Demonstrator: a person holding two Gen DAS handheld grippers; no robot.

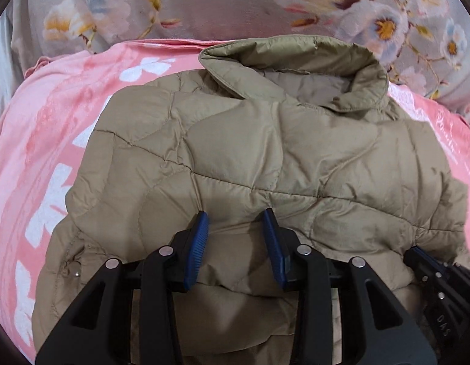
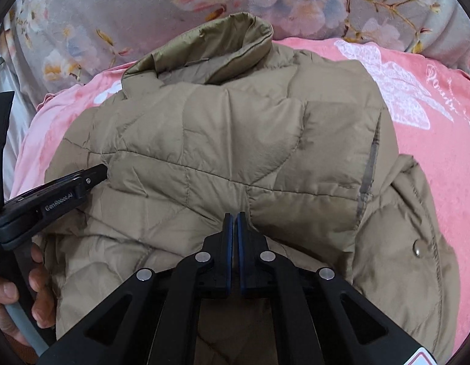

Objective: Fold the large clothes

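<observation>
Writing: the left tool's (image 2: 92, 176) black side plate reads "GenRobot.AI" in the right wrist view; the right tool's (image 1: 417, 258) arm reads "DAS" in the left wrist view. White cursive script on the pink blanket (image 2: 442, 164) near its right edge is too distorted to read.

Task item: a tan quilted jacket (image 1: 265, 158), smooth shiny shell with curved stitch lines and puffy panels, lies on the pink blanket with its collar (image 1: 296, 57) at the far edge, standing up and folded open. The blanket is plush with white butterfly motifs. Beyond it lies a grey floral bedcover (image 1: 204, 6).

Left tool (image 1: 235, 222): blue ribbed pads (image 1: 201, 228) stand well apart, nothing between them, tips at the jacket's surface near its front edge.

Right tool (image 2: 234, 219): pads nearly together, a thin gap between them. Tips sit at a pucker in the fabric; whether they pinch it cannot be told.

View differences: only the right wrist view shows a grey strip (image 2: 369, 170) down the jacket's folded right side, a metal snap (image 2: 417, 249) on the lower right flap, and the person's left hand (image 2: 9, 298) on a grey handle. The left wrist view shows a small snap (image 1: 77, 273) at the lower left.
</observation>
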